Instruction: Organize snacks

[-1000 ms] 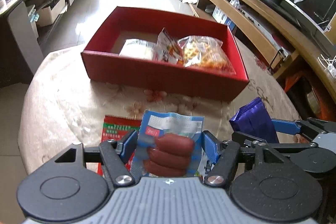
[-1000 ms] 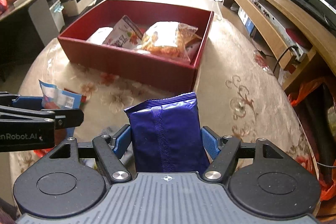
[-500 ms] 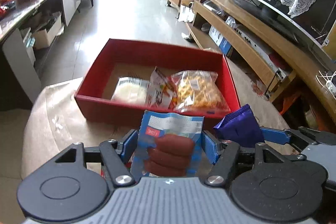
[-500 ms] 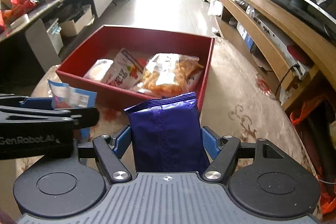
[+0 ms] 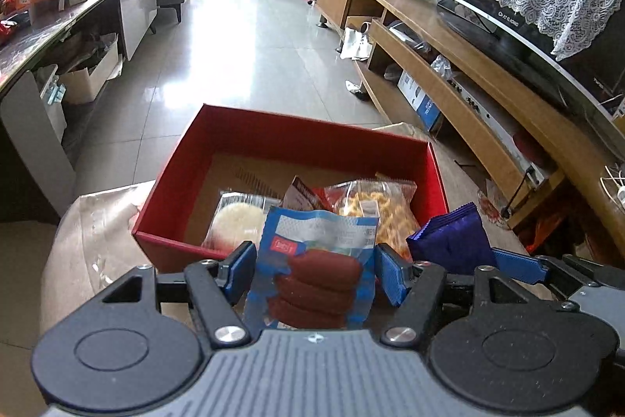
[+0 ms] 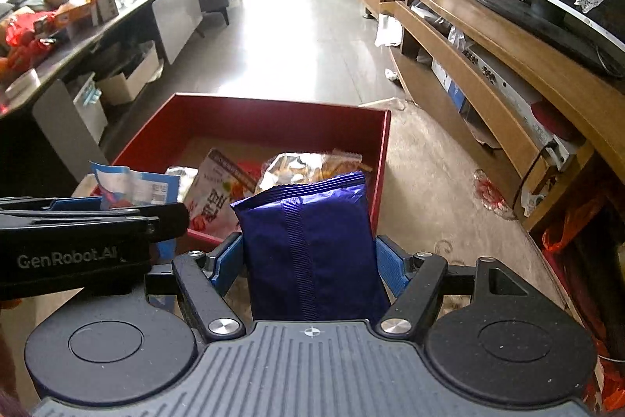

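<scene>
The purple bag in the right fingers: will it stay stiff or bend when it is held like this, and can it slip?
The purple bag probably keeps its shape: it stands upright above the right gripper without drooping. It looks light, since it seems puffed rather than packed. Its glossy film may be slippery, so it could slide if the grip loosens.

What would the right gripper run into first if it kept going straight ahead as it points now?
Probably the near wall of the red box, or the orange snack bag just past it. The right gripper holds the purple packet near rim height, so depth is uncertain.
</scene>
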`<state>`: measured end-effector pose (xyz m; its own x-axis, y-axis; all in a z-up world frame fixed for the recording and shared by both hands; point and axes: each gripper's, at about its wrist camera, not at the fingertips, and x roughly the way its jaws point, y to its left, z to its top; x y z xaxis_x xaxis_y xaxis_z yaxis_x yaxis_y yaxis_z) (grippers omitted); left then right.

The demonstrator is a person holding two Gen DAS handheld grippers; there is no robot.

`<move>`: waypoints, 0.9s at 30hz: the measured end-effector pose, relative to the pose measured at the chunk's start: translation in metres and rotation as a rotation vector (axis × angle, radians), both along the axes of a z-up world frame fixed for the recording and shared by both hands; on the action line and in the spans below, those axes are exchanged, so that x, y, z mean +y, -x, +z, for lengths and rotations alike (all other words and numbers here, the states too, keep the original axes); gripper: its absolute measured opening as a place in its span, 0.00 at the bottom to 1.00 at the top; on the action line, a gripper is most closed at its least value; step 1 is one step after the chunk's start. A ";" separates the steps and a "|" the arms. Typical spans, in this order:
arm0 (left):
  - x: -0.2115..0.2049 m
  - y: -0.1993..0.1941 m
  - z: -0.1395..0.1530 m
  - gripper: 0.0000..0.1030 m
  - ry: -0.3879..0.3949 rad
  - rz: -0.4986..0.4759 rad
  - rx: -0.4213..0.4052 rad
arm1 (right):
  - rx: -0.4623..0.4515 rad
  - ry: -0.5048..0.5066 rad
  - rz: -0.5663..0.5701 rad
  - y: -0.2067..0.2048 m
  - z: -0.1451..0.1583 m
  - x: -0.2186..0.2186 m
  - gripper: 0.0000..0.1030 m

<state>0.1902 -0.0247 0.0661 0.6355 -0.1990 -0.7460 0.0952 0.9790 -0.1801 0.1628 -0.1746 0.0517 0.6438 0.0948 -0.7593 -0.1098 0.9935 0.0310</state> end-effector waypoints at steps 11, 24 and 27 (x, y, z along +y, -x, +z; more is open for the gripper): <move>-0.007 -0.027 0.001 0.63 -0.005 0.010 -0.018 | -0.014 -0.018 0.000 -0.022 0.002 0.005 0.75; -0.009 -0.063 -0.008 0.63 -0.021 0.041 -0.028 | -0.034 -0.001 0.009 -0.050 -0.002 0.011 0.75; -0.009 -0.071 -0.013 0.63 -0.030 0.046 -0.024 | -0.033 -0.013 0.011 -0.058 -0.007 0.012 0.75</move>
<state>0.2612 -0.0341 0.0528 0.6614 -0.1469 -0.7355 0.0538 0.9874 -0.1489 0.2207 -0.1626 0.0450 0.6672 0.1121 -0.7364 -0.1223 0.9917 0.0402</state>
